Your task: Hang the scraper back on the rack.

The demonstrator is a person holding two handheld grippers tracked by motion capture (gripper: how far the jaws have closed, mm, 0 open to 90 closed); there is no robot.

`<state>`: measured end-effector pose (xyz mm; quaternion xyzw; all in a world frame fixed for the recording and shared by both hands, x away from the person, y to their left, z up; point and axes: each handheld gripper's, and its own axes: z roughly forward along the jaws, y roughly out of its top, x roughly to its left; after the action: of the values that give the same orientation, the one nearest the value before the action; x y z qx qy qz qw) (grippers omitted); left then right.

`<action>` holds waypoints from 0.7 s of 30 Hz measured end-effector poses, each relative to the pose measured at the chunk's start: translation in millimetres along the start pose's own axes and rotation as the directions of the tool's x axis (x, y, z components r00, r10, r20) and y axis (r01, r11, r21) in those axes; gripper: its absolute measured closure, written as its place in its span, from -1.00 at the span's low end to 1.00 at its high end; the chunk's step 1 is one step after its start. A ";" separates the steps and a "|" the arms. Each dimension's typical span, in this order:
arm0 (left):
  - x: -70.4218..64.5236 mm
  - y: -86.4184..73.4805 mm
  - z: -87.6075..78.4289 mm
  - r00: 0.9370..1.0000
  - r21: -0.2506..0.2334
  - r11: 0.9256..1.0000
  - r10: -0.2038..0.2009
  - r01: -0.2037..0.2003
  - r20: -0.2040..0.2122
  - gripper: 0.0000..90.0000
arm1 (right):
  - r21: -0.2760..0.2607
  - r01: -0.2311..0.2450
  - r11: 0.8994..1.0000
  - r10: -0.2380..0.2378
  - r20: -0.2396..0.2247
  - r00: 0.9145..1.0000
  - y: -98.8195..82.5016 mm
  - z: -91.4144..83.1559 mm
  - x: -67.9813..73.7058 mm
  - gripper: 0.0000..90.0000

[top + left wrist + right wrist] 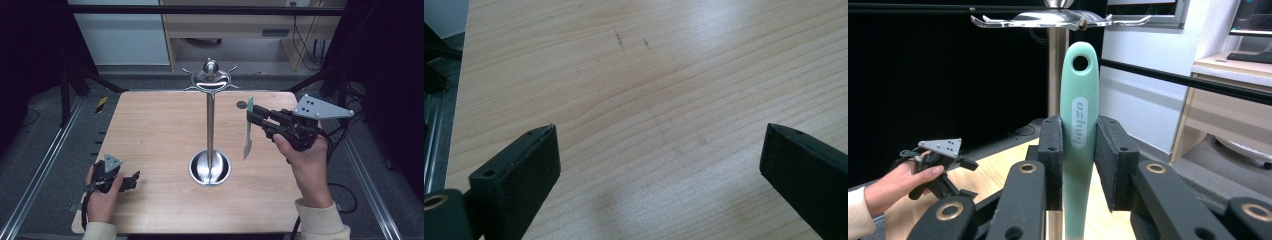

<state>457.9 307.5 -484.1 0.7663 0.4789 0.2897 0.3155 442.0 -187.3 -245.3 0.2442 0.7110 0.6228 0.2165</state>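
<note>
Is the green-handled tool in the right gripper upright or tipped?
Upright: the green-handled tool stands vertical between the right gripper, hanging hole up, blade pointing down at the table.

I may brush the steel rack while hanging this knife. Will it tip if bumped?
The rack is probably top-heavy: a tall thin pole on a small round base. A low nudge may only slide it on the smooth table; a bump near the hooks likely rocks it.

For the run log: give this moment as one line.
right gripper: shut on green utensil, upright | left gripper: open, over table | rack: bare
</note>
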 end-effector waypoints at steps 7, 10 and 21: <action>-1.2 0.5 0.2 1.000 0.005 1.000 0.011 -0.011 0.001 -0.94 | 0.032 0.023 0.999 -0.023 -0.021 1.000 15.9 7.5 -5.6 0.65; -0.9 0.3 -0.2 1.000 0.003 1.000 0.010 -0.010 0.000 -0.94 | 0.045 0.029 0.999 -0.028 -0.021 0.999 20.8 9.1 -7.8 0.65; -1.4 0.3 0.0 1.000 0.007 1.000 0.012 -0.012 0.000 -0.94 | 0.059 0.006 0.998 -0.002 -0.072 0.997 28.8 12.7 -14.0 0.65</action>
<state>457.5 306.1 -484.0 0.7704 0.4751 0.2898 0.3110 463.0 -183.0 -218.3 0.2265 0.7369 0.6096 0.1849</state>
